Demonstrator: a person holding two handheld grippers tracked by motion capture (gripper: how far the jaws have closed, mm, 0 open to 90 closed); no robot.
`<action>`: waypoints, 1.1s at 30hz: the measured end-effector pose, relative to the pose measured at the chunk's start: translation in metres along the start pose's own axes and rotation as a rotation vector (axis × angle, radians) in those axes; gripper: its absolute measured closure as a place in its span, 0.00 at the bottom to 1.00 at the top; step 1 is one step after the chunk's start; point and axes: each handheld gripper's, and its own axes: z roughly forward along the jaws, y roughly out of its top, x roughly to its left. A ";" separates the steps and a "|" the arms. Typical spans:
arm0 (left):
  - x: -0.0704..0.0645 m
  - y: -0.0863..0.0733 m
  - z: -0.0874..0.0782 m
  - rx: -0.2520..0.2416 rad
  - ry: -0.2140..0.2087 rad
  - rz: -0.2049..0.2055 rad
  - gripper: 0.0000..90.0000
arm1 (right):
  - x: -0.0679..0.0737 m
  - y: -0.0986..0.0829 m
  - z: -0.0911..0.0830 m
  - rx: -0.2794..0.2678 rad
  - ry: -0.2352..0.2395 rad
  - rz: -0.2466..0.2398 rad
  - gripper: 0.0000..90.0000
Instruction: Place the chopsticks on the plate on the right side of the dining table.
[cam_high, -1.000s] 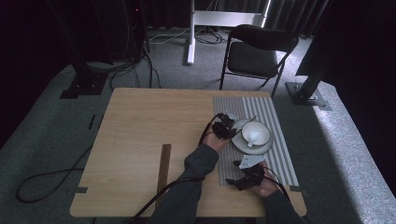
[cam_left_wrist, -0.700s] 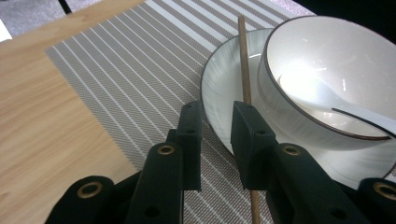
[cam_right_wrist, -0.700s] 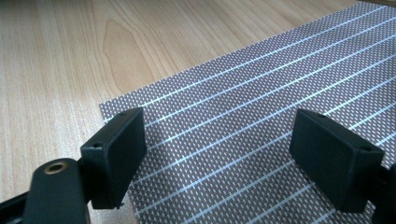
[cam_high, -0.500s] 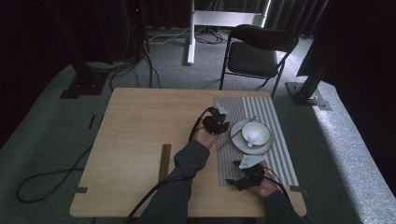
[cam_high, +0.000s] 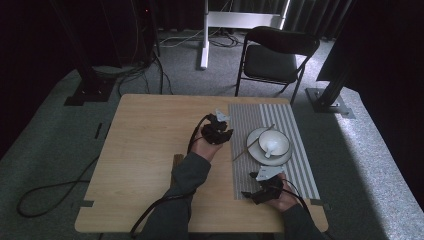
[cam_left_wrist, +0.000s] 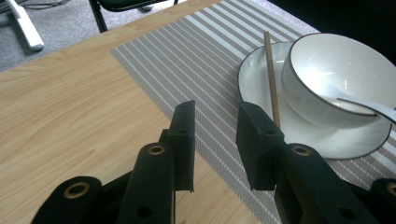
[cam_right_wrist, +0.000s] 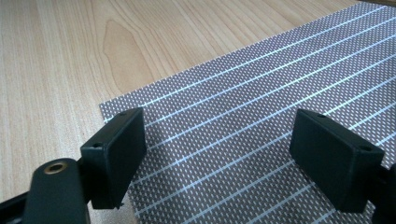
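We are hovering the left gripper (cam_high: 218, 131), jaws slightly parted and empty, at nine o'clock of the thin wooden chopstick (cam_left_wrist: 271, 79) leaning on the white ceramic saucer (cam_high: 253, 149), risking knocking it off, while the right gripper (cam_right_wrist: 233, 154) is idling wide open.

Light wooden table (cam_high: 150, 150), grey striped placemat (cam_high: 295, 125) on its right side
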 end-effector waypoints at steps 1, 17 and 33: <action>0.001 -0.001 -0.003 -0.003 0.003 -0.001 0.75 | 0.000 0.000 0.000 0.000 0.000 0.000 0.20; 0.014 -0.018 -0.053 -0.055 0.025 0.001 0.72 | 0.000 0.000 0.000 -0.001 0.000 -0.001 0.20; 0.029 -0.053 -0.094 -0.077 0.063 -0.033 0.71 | 0.000 0.000 0.000 -0.001 -0.001 -0.004 0.20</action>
